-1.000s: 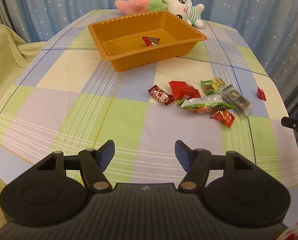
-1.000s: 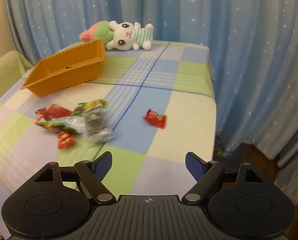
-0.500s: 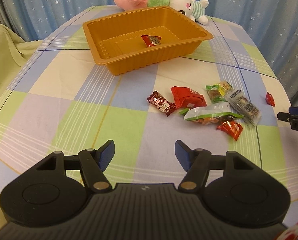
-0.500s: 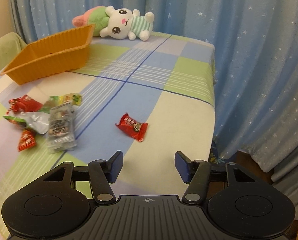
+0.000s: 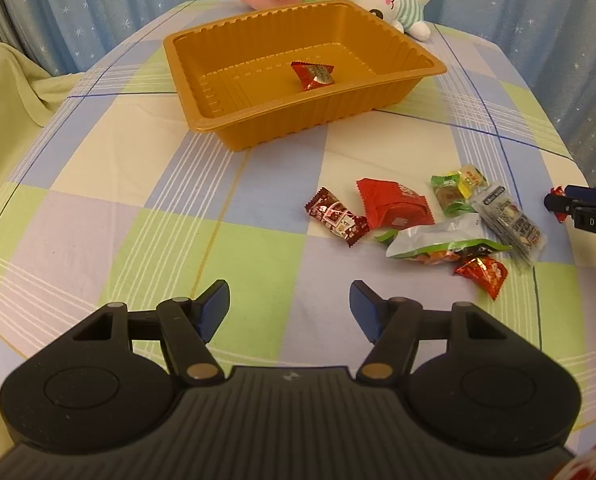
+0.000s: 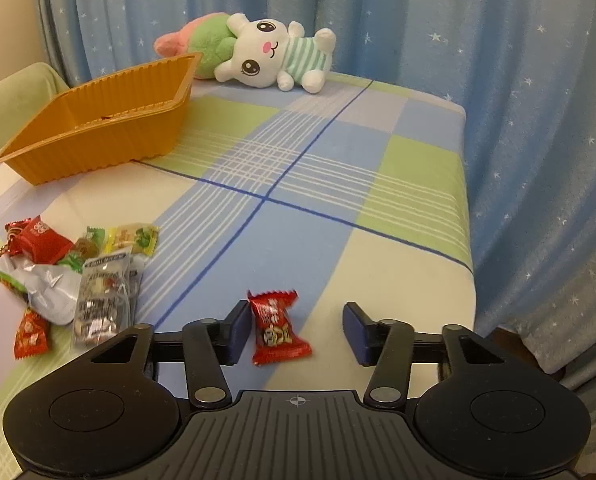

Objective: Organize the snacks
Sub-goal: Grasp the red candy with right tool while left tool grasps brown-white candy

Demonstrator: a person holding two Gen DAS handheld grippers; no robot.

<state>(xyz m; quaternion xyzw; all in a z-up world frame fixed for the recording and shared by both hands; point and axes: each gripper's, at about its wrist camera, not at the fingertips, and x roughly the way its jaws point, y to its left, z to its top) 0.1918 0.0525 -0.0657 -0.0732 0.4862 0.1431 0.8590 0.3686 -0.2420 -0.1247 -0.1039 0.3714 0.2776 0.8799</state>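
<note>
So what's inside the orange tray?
The orange tray holds one red candy, seen from the left wrist. The right wrist view shows only its wall, so the inside is hidden there.

1. The left tool [image 5: 289,306] points steeply down at the desk [image 5: 98,216], jaws parted about halfway, nothing between its fingers [image 5: 214,304].
2. The right tool [image 6: 296,330] tilts down, its jaws just closing around a red candy [image 6: 276,330]; its left pad seems barely clear of the wrapper.

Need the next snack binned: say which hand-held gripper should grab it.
Right hand-held gripper: the lone red candy already lies between its closing jaws. The left hand-held gripper hovers over bare cloth.
</note>
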